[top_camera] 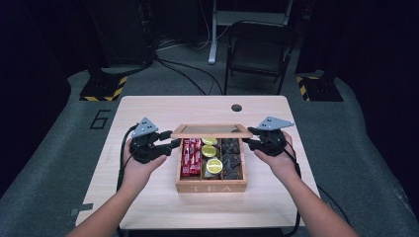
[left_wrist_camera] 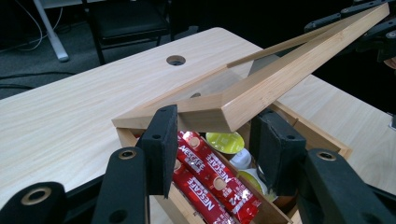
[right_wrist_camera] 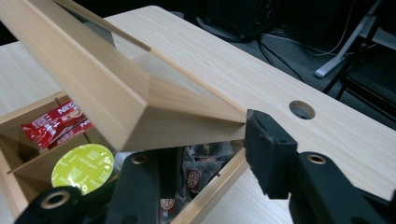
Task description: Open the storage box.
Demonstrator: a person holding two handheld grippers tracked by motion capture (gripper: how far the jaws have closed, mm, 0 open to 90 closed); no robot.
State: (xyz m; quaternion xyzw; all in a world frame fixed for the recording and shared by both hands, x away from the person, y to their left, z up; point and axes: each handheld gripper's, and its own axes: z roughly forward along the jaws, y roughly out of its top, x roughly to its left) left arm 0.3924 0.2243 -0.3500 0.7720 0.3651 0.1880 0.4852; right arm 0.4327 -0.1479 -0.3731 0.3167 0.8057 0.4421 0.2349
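The lid point(top_camera: 211, 130) of the tea box point(top_camera: 211, 186) stands half raised, hinged at the far edge, its long axis running between both hands. The left gripper point(top_camera: 170, 141) pinches its left corner; the right gripper point(top_camera: 248, 137) clamps the right one

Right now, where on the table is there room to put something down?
The light wooden table is bare along its far edge around the round hole, and along the near edge in front of the wooden tea box. It is crowded in the middle: the left gripper and right gripper flank the box's raised glass-paned lid.
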